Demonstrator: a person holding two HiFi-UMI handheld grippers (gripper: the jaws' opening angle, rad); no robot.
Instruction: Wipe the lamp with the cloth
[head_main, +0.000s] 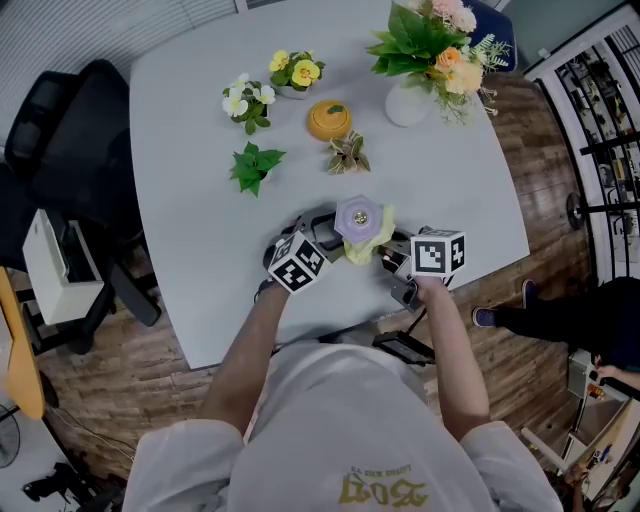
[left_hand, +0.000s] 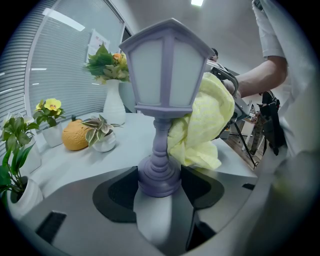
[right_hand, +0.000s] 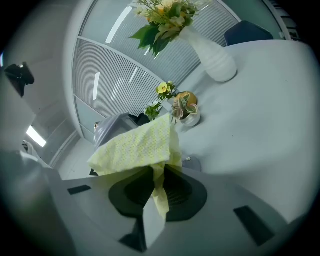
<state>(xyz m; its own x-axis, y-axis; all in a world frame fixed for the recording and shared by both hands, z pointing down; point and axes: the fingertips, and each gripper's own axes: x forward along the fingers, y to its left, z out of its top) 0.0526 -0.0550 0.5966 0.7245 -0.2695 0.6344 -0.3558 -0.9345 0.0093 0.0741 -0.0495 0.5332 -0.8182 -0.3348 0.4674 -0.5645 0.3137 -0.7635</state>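
Now, left gripper (left_hand: 159, 184) clamping lamp (left_hand: 167, 75) base, right gripper (right_hand: 156, 187) pinching cloth (right_hand: 140, 142) (pressed against lamp)

The lamp (head_main: 359, 216) stands low and central on the table (head_main: 180, 150) in the head view, cloth (head_main: 361, 250) touching its lower right, vase (head_main: 407, 104) upper right.

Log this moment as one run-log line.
step: wiping | left gripper: shut on lamp base, lamp upright | right gripper: shut on cloth | cloth: against lamp head's side | progress: cannot tell
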